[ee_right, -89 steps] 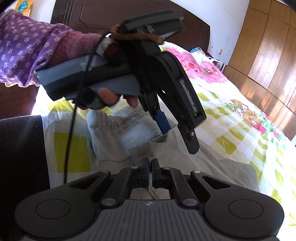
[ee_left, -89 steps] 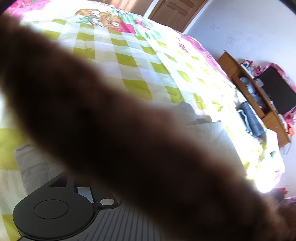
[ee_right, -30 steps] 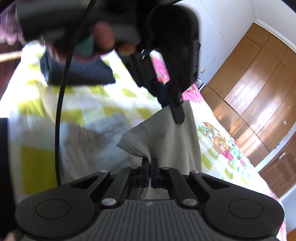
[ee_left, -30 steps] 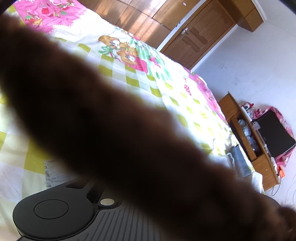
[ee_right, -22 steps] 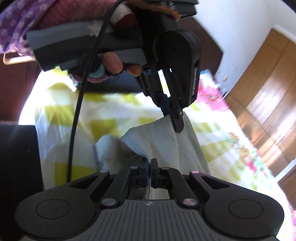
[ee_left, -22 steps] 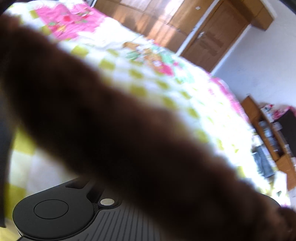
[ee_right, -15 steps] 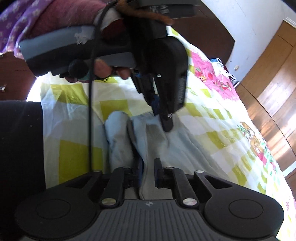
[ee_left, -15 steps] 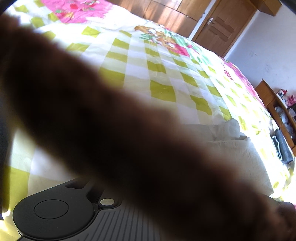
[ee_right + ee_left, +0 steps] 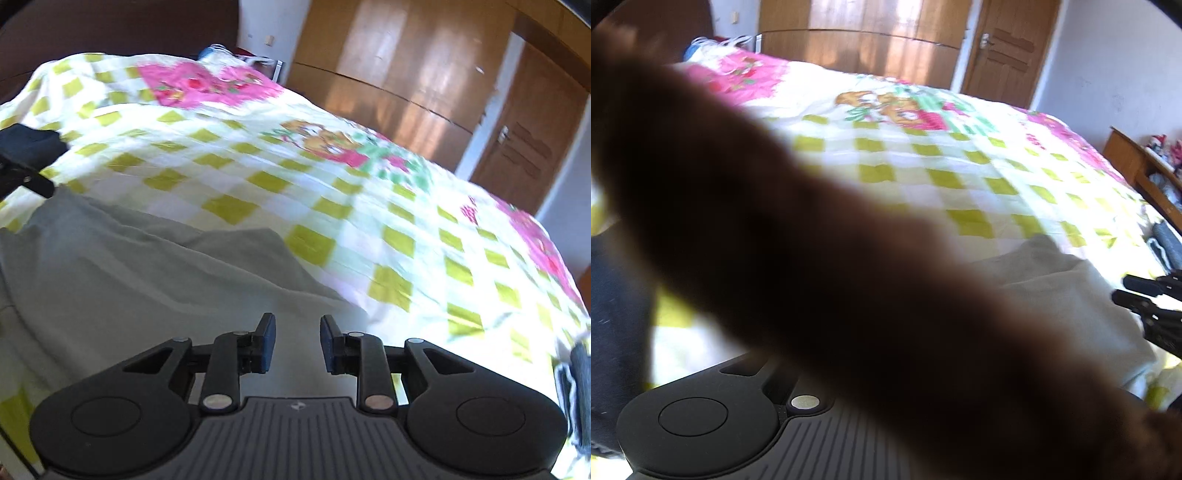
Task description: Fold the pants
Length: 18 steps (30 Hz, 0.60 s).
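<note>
The grey pants [image 9: 129, 273] lie folded on the checked bedspread [image 9: 332, 192]; they also show in the left wrist view [image 9: 1067, 295]. My right gripper [image 9: 294, 343] is open and empty, just above the near edge of the pants. Its fingers [image 9: 1141, 291] show at the right edge of the left wrist view. A blurred brown strap [image 9: 812, 258] covers most of the left wrist view and hides the left gripper's fingers. One left finger [image 9: 33, 177] shows at the far left of the right wrist view, by the pants' far end.
A dark folded garment [image 9: 613, 314] lies at the left on the bed. A wooden shelf unit [image 9: 1145, 173] stands at the right of the bed. A wooden wardrobe [image 9: 406, 74] and a door [image 9: 517, 147] are beyond the bed.
My right gripper has opened and let go of the pants. The lifted fold now lies flat on the bed. Both grippers have drawn apart.
</note>
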### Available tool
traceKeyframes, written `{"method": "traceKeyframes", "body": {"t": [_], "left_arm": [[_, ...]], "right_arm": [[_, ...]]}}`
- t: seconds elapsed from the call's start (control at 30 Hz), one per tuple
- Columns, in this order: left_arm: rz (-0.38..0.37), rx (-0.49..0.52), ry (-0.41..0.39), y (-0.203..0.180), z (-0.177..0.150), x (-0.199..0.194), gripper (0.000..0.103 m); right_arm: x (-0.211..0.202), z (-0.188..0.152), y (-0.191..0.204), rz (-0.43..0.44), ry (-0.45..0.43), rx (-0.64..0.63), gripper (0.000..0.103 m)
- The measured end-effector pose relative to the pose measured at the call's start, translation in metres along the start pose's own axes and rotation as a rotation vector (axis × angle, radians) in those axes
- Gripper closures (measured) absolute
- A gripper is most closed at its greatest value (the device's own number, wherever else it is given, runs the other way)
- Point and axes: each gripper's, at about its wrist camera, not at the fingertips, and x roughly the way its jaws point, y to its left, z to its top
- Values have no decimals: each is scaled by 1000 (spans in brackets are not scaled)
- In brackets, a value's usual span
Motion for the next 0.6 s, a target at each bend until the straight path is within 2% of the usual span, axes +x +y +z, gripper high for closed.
{"method": "traceKeyframes", "body": {"t": [0.1, 0.23, 0.37, 0.6], "left_arm": [[-84, 42, 8, -36, 0, 16, 90], [-159, 84, 44, -76, -3, 54, 89], [-143, 110, 102, -90, -11, 79, 89], [-105, 129, 108, -94, -14, 78, 89]], "right_arm": [[11, -10, -35, 27, 24, 144, 58], [20, -28, -71, 155, 91, 315, 57], [36, -43, -91, 342, 129, 448, 57], [52, -55, -113, 518, 153, 584, 56]]}}
